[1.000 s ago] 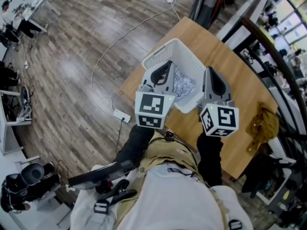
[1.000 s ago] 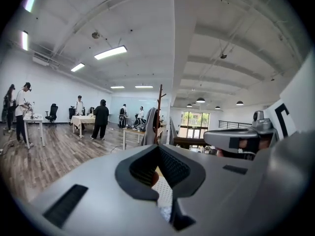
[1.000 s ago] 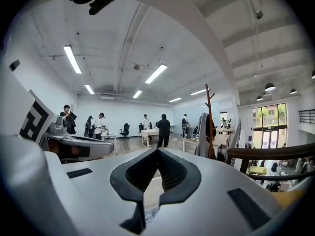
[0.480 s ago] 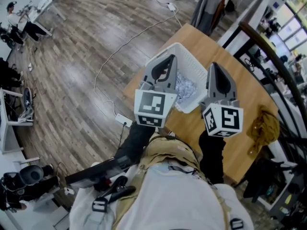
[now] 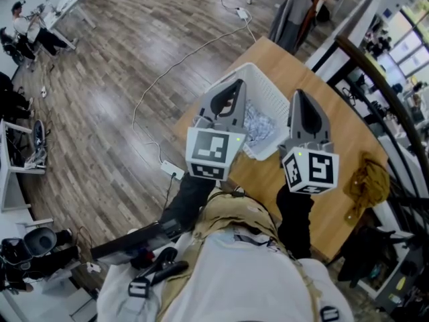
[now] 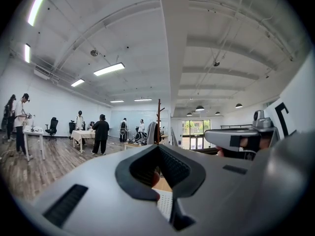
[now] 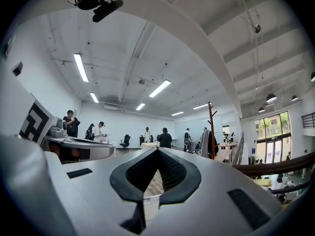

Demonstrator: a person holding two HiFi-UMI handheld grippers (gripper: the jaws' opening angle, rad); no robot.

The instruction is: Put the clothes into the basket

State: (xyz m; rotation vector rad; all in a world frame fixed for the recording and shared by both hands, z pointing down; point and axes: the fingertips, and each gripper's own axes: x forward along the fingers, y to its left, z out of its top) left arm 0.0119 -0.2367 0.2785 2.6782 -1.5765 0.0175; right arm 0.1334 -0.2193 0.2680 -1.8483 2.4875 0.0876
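A white slatted basket [image 5: 271, 94] stands on the wooden table [image 5: 348, 139] near its left corner, with a pale patterned cloth [image 5: 257, 123] lying inside. A mustard-yellow garment [image 5: 367, 178] lies crumpled at the table's right edge. My left gripper [image 5: 234, 86] hovers over the basket's near left side, shut and empty. My right gripper [image 5: 299, 96] is held over the basket's right rim, also shut with nothing in it. In the left gripper view the jaws [image 6: 158, 149] meet at their tips, and a bit of the basket [image 6: 165, 204] shows below them. The right gripper view shows the same for its gripper [image 7: 157, 151].
A white cable and a power strip [image 5: 171, 169] lie on the wood floor left of the table. A dark curved railing [image 5: 385, 96] runs behind the table at right. A coat stand [image 7: 212, 127] and several people at desks are farther off in the room.
Both grippers have drifted slightly up and to the right over the basket. Neither has opened or taken hold of anything.
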